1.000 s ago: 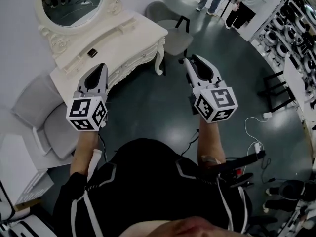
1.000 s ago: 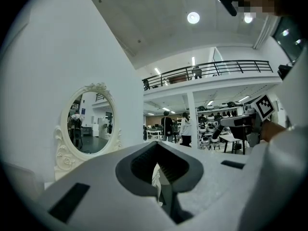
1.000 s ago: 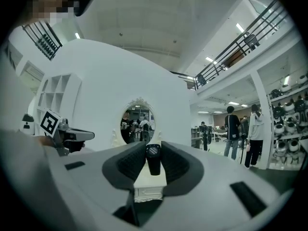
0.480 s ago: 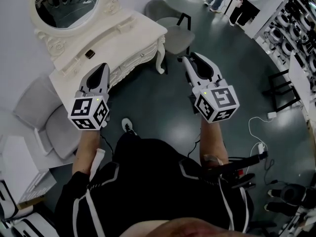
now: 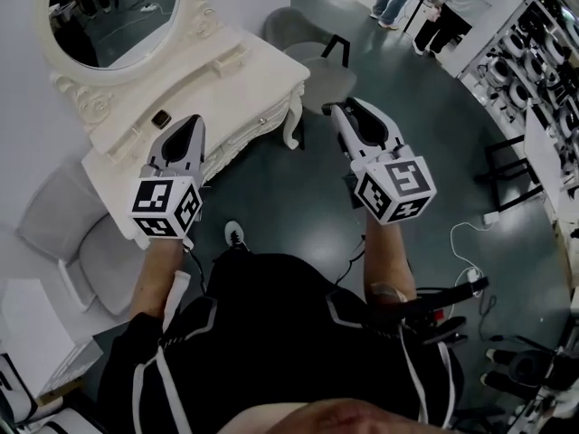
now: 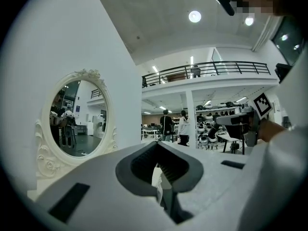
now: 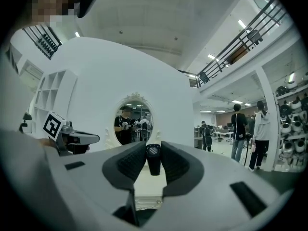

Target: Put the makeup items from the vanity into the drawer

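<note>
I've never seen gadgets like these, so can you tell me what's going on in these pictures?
A person holds two hand tools with pinching jaws. One picture comes from a camera on their head, looking down. The other two come from cameras riding on each tool. The right gripper pinches a small dark tube, maybe a lipstick. The left gripper has its jaws together, holding nothing. Ahead stands a white vanity with an oval mirror. One small dark item lies on top.

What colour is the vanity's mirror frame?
The mirror frame is white, clearest in the head view.
</note>
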A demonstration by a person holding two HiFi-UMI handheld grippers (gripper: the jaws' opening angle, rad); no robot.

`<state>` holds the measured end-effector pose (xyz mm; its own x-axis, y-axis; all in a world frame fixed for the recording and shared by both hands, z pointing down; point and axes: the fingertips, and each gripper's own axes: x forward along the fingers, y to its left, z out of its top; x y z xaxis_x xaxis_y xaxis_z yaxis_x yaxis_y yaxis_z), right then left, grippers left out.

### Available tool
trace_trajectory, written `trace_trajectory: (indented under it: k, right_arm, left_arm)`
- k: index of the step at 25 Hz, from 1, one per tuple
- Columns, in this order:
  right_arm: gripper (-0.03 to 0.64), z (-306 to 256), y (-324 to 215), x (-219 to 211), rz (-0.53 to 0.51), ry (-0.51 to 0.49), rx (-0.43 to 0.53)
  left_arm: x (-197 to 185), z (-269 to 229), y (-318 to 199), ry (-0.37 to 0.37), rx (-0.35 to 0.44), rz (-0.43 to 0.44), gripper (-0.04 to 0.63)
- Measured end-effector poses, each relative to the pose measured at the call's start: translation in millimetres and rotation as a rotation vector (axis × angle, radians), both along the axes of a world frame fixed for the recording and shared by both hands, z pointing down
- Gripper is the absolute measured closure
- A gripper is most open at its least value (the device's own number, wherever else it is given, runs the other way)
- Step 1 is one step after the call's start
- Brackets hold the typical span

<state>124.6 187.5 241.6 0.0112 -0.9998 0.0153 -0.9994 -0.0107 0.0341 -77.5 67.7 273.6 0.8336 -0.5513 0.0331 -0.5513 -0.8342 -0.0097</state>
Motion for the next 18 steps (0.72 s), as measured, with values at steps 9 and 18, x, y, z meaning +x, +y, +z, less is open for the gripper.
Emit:
trace_trajectory:
  k: [9,18]
  right_arm:
    - [0.515,-2.9,-94.1,-4.1,0.016,0.019,-0.040]
    - [0.515,-2.0,-185.6,-17.4,0.028,0.030,-0.056]
  left_arm:
    - [4.1,-1.4,-96.4,0.023,-0.024,0.029,0.592]
    - [-3.5,6.2,-181.1,0.025,-0.042,0.066,0.592]
